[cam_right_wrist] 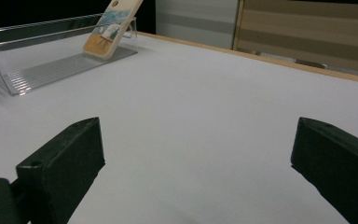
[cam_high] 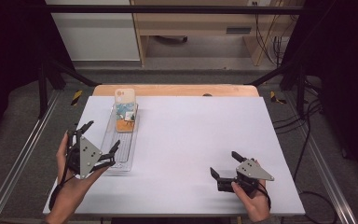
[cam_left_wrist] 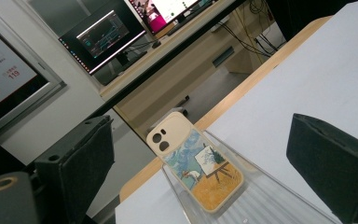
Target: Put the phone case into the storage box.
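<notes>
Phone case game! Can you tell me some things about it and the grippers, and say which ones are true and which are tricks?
1. The phone case leans on the far end of the clear tray. True.
2. The left gripper is squeezing the phone case. False: it is open, near the tray's near end.
3. The right gripper is open above the white table. True.
4. The phone case is plain black. False: it shows a painted picture.

A cream phone case [cam_left_wrist: 200, 172] with a blue-and-orange painted scene leans in a clear ribbed tray [cam_high: 127, 154].
</notes>
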Tool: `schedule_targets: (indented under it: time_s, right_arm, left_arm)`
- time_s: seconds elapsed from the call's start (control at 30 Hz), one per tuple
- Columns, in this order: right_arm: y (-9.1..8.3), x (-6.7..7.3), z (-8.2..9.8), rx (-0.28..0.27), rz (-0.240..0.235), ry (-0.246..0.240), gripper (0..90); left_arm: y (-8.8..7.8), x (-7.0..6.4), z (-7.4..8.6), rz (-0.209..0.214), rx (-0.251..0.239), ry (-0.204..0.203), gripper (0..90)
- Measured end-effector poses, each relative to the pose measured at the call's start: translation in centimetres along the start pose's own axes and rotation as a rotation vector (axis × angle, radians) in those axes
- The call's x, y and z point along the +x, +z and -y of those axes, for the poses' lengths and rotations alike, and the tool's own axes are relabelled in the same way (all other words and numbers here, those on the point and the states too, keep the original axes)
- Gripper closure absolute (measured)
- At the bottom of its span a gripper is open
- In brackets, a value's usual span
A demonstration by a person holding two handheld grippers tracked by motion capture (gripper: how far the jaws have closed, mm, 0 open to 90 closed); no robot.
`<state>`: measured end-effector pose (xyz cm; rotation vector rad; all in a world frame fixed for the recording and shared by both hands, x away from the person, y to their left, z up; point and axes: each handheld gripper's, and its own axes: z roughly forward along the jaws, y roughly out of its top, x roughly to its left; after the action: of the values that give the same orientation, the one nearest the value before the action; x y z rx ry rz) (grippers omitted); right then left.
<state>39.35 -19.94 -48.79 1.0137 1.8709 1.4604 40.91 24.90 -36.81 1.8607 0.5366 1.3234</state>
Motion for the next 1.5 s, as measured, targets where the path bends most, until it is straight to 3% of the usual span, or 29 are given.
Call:
schedule_targets:
  time_s: [0.17, 0.6, 1.1, 1.5]
  right_arm:
    - [0.0, 0.0, 0.0, 0.001, 0.0, -0.002, 2.5]
    - [0.1, 0.0, 0.0, 0.002, 0.0, -0.005, 2.6]
    - [0.1, 0.1, 0.1, 0.005, -0.001, -0.008, 2.5]
    - [0.1, 0.1, 0.1, 0.006, -0.002, -0.009, 2.5]
  left_arm:
    - [-0.4, 0.4, 0.2, -0.01, -0.006, -0.014, 7.1]
    - [-1.7, 2.1, 1.4, -0.043, -0.018, -0.108, 5.9]
    - [-3.1, 4.5, 3.7, -0.05, -0.055, -0.352, 3.2]
    - [-3.3, 4.0, 5.2, 0.015, -0.072, -0.484, 3.0]
